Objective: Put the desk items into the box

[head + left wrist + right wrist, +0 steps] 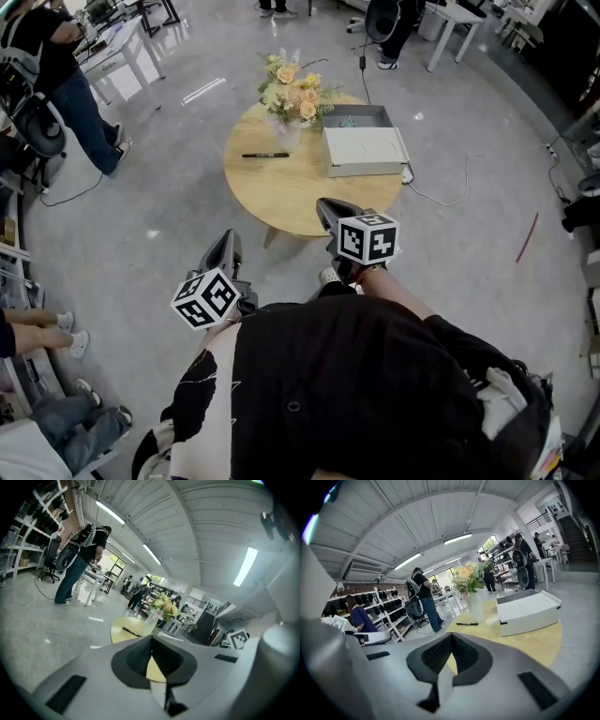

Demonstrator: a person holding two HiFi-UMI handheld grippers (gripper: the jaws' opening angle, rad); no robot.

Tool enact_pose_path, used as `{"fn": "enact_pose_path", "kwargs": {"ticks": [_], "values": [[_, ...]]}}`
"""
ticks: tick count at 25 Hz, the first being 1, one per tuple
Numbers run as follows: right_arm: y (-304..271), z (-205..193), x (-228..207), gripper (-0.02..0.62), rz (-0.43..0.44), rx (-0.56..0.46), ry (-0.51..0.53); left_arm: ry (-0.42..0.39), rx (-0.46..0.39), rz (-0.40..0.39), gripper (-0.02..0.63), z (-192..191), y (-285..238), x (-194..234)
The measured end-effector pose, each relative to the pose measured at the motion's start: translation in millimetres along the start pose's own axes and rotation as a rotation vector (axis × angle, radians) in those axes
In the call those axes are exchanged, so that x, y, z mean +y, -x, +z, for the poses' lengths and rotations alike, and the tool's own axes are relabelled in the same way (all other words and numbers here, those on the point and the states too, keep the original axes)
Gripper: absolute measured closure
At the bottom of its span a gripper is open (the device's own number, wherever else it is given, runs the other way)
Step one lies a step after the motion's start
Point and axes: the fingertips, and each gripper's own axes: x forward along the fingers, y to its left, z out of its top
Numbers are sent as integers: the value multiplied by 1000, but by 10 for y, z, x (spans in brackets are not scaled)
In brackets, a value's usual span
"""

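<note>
A round wooden table (281,192) stands ahead of me on the grey floor. On it lie a black pen (265,155) at the left and a white box (364,150) at the right, grey inside at its far end. A vase of yellow flowers (292,94) stands at the back. My left gripper (228,246) hangs shut and empty over the floor, short of the table. My right gripper (328,208) is shut and empty at the table's near edge. The pen (467,624) and box (527,611) show beyond the right gripper (451,639). The left gripper (151,644) faces the pen (131,631).
A person (66,84) stands at the far left beside white desks. Seated people's feet (66,323) show at the left edge. A white cable (441,192) runs over the floor right of the table. Shelves (389,599) line one wall.
</note>
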Motion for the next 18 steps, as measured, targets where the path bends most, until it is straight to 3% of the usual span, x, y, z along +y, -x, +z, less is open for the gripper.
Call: {"fn": "enact_pose_path", "kwargs": {"ticks": [18], "values": [[-100, 61, 40, 589, 9, 21, 28, -6, -6, 6, 595, 99, -31, 18]]}}
